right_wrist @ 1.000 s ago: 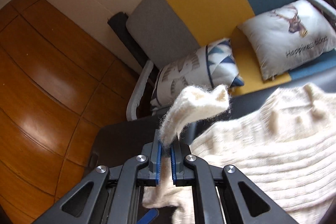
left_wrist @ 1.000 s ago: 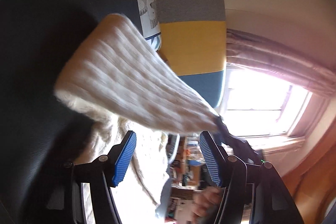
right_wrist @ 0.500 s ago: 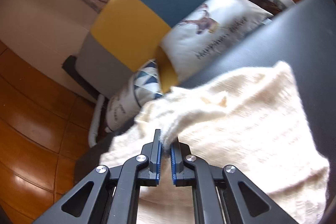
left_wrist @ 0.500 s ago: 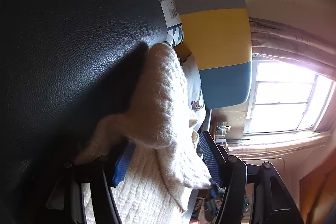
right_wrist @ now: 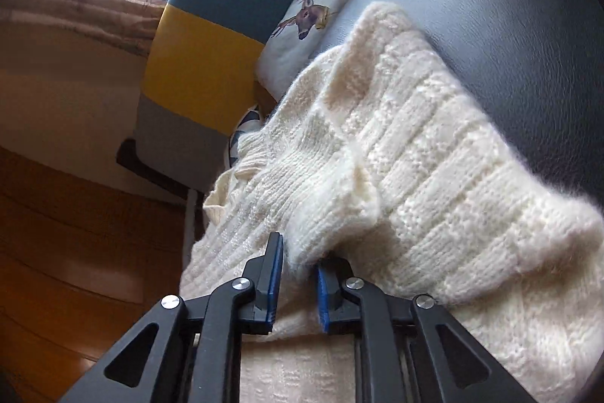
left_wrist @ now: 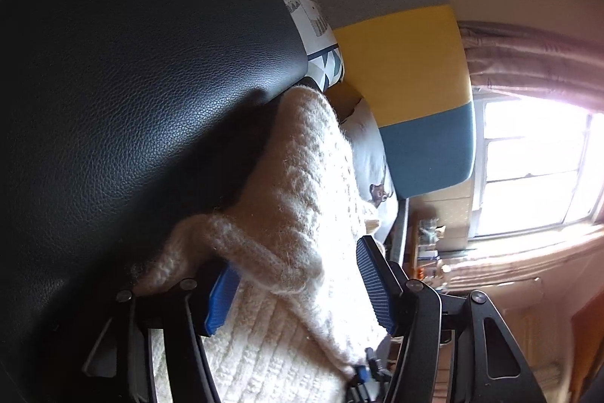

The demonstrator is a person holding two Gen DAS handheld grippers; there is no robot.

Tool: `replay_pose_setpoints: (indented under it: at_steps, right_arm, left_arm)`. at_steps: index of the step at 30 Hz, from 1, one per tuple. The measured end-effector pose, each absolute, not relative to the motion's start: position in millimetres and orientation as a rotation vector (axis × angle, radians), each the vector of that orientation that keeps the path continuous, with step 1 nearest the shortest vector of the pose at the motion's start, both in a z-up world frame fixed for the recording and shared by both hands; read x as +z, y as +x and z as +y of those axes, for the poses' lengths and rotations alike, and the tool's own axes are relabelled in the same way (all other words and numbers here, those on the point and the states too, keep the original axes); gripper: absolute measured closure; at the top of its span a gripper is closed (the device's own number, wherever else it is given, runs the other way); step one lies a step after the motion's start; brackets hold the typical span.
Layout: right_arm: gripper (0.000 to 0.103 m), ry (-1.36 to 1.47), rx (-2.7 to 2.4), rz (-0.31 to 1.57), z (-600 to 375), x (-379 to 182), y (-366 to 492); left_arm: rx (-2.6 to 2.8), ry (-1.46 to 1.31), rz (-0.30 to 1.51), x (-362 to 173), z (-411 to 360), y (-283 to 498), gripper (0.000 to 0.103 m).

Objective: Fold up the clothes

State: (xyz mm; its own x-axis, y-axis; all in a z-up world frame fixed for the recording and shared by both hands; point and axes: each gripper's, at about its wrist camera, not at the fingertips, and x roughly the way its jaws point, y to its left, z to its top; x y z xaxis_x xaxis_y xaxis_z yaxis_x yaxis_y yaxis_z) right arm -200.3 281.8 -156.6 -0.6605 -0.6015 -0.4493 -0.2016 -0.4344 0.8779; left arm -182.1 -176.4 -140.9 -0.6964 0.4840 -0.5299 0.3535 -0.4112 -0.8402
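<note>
Your left gripper (left_wrist: pixel 298 289) stands spread wide, its blue pads on either side of a fold of the cream knit sweater (left_wrist: pixel 302 199) without pressing it. The sweater runs from the bottom centre of that frame up toward the middle, lying on the black leather surface (left_wrist: pixel 132 82). Your right gripper (right_wrist: pixel 296 280) is parted a little, a woolly cuff sitting loosely between its pads. In that view the sweater (right_wrist: pixel 434 176) fills the centre and lower right, with the striped chair (right_wrist: pixel 211 51) at upper left.

Black hand-held gripper (right_wrist: pixel 296 274), blue pads (right_wrist: pixel 274 280)
</note>
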Motion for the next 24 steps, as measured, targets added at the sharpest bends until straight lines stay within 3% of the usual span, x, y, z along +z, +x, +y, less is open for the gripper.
replay_pose_setpoints:
  at_steps: [2, 4, 5, 7, 10, 15, 20, 23, 24]
  right_arm:
    - [0.087, 1.087, -2.121, -1.634, 289.0, -163.8, -197.8]
    - [0.087, 1.103, -2.138, -1.595, 287.1, -162.4, -202.9]
    - [0.088, 1.135, -2.186, -1.511, 283.3, -156.9, -204.8]
    - [0.095, 1.209, -2.312, -1.294, 272.7, -142.1, -208.5]
    - [0.095, 1.223, -2.489, -1.043, 259.5, -113.7, -214.2]
    - [0.095, 1.183, -2.649, -0.865, 265.5, -86.5, -208.1]
    - [0.095, 1.288, -2.589, -0.971, 277.1, -127.5, -199.7]
    - [0.095, 1.252, -2.562, -1.039, 280.7, -132.3, -199.1]
    - [0.091, 1.234, -2.528, -1.079, 282.6, -133.9, -200.0]
  left_arm:
    - [2.300, -1.196, -1.618, -140.4, -174.7, -182.3, 0.045]
    - [2.326, -1.211, -1.577, -138.5, -172.2, -184.2, 0.052]
    - [2.342, -1.223, -1.555, -137.8, -171.5, -183.9, 0.055]
    - [2.376, -1.253, -1.492, -137.7, -170.7, -184.6, 0.076]
    - [2.410, -1.271, -1.413, -138.1, -170.9, -182.7, 0.085]
    - [2.434, -1.273, -1.320, -137.9, -171.6, -179.1, 0.087]
    - [2.406, -1.259, -1.350, -139.9, -178.4, -163.9, 0.088]
    - [2.302, -1.212, -1.467, -147.0, -185.3, -156.1, 0.088]
    - [2.252, -1.192, -1.529, -151.4, -189.7, -153.7, 0.083]
